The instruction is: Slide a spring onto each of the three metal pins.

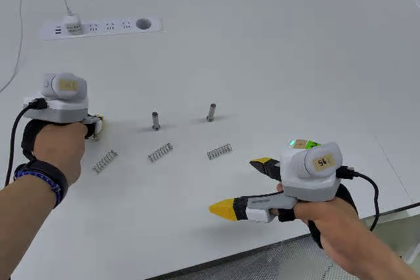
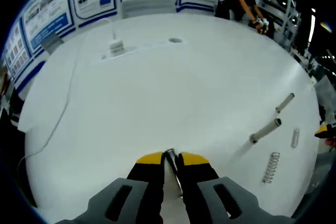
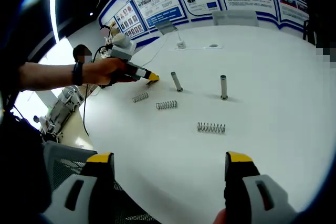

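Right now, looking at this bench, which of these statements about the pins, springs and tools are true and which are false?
1. Two upright pins stand on the table. True.
2. Every spring already sits on a pin. False: the three springs lie flat on the table, none on a pin.
3. The right tool is open and holds nothing. True.
4. The left tool is wide open. False: its jaws are shut on a thin metal pin.
5. A power strip lies at the far side of the table. True.
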Demonstrator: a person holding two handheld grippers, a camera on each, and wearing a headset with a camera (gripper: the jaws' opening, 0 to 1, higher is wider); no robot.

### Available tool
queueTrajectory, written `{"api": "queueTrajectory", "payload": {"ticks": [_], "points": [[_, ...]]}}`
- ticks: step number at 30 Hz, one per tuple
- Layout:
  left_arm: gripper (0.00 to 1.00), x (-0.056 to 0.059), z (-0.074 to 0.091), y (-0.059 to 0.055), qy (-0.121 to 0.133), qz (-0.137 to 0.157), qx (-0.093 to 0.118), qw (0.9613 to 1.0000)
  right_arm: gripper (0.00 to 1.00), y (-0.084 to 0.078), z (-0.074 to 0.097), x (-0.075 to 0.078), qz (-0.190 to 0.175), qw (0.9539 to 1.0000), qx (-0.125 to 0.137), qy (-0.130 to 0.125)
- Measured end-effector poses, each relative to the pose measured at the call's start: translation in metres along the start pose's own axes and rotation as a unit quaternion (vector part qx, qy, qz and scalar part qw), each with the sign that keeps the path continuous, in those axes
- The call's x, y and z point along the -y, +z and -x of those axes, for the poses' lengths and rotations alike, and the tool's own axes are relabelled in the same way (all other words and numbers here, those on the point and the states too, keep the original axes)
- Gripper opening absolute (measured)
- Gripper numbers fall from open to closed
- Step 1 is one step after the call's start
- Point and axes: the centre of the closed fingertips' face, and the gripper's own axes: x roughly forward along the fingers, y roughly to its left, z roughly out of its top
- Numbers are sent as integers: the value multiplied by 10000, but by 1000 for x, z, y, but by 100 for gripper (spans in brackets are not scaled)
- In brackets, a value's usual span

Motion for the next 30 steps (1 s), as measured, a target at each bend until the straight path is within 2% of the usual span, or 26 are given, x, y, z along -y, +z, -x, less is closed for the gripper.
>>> {"api": "queueTrajectory", "payload": {"ticks": [2,5,6,13,23,30], "points": [[11,0,0,1,82,-94,-7,9999,88,3,0,1,10,10000,30,-4],[10,-2,0,2,108,-65,-17,9999,88,8,0,4,10,9999,93,-43],[10,-1,0,1,105,48,-20,9999,88,10,0,5,16,9999,108,-49],[7,-1,3,0,-4,50,-27,10000,88,12,1,5,45,9999,130,-29],[7,-5,18,12,-28,243,235,9994,88,8,4,5,105,9999,78,-16],[7,-11,28,12,26,455,399,9982,88,7,5,6,120,9999,77,-1]]}}
